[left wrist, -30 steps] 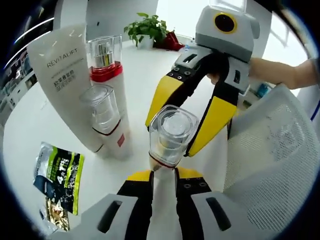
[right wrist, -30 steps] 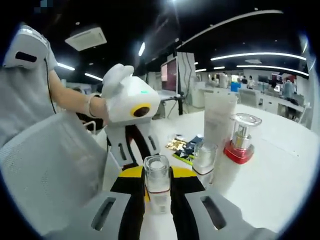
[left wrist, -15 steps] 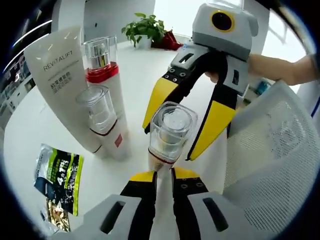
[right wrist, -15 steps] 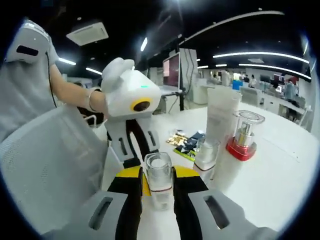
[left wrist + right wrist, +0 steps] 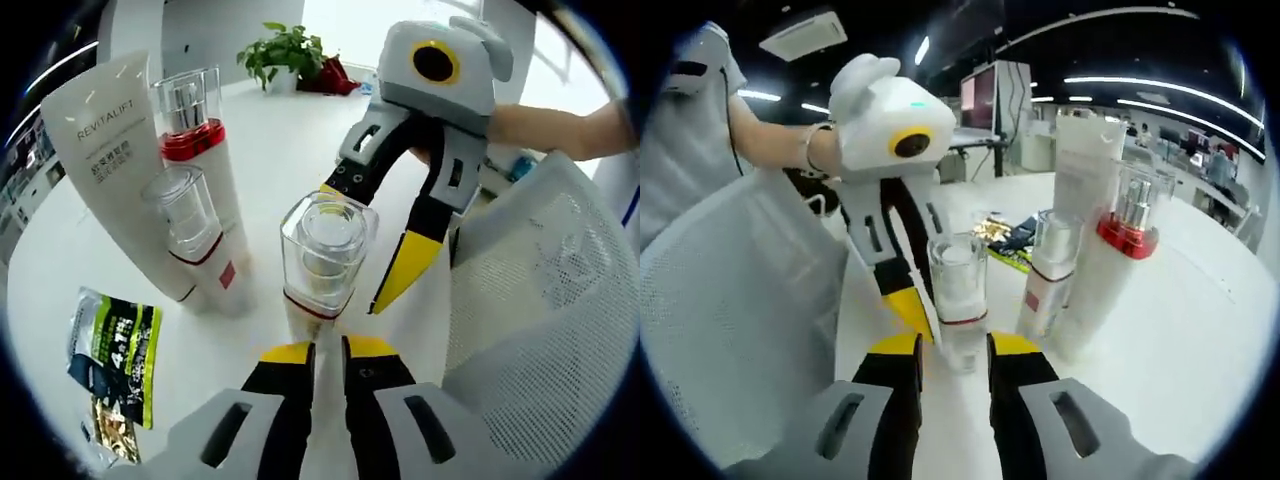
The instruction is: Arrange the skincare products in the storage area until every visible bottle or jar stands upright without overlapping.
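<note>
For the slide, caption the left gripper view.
Both grippers, left and right, flank an upright clear-capped bottle on the white table.

Place: an open-plan office or lab floor.
Ceiling: dark, with long strip lights (image 5: 1160, 105) and a square air-conditioning unit (image 5: 803, 35).
Workstations: a monitor (image 5: 980, 95) on a desk behind, further desks with people (image 5: 1220, 165) far off to the right.
Surface: a broad white counter (image 5: 290, 150), rounded at its edge.
Decor: a potted plant (image 5: 285, 50) at the counter's far side, bright daylight behind it.
Seating: a white mesh chair back (image 5: 540, 300) beside the counter.
</note>
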Demonstrator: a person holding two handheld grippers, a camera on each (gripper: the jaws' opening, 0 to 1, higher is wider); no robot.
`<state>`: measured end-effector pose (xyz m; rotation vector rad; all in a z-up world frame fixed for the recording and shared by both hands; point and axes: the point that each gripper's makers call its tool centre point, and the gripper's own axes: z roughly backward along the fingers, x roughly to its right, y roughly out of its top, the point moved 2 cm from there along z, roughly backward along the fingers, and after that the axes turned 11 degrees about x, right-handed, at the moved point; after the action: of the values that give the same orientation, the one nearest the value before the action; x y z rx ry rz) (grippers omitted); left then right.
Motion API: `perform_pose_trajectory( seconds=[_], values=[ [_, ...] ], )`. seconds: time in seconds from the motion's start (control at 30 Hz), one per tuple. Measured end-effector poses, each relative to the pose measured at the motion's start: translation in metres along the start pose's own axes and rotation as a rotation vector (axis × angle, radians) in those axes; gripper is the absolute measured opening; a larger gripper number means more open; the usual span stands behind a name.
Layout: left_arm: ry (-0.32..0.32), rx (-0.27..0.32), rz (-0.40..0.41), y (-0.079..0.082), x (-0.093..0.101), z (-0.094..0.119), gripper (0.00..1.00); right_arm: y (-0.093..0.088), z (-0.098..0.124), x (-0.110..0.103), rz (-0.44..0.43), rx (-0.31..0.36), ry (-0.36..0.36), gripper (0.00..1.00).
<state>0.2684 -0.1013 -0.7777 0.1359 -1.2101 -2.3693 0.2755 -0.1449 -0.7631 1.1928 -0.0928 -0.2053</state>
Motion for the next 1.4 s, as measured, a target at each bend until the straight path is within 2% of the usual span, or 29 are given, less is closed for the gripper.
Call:
perform_pose_trajectory(
  seconds=[0.17,0.33,0.93,1.4],
  values=[
    [0.004,-0.011,-0.009,-0.002,-0.001,-0.003,0.06,-0.014,0.000,0.003,-0.010,-0.060,-0.026,0.18],
    [0.011,-0.012,-0.012,-0.002,-0.004,-0.004,0.05,-0.017,-0.005,0.000,-0.016,-0.076,-0.025,0.17],
    [0.024,-0.017,-0.036,0.006,-0.010,-0.017,0.05,-0.021,0.000,0.009,-0.055,-0.056,-0.089,0.17],
    [0.044,0.030,-0.029,0.017,-0.019,-0.028,0.06,-0.023,0.004,0.029,-0.081,-0.035,-0.197,0.18]
  ],
)
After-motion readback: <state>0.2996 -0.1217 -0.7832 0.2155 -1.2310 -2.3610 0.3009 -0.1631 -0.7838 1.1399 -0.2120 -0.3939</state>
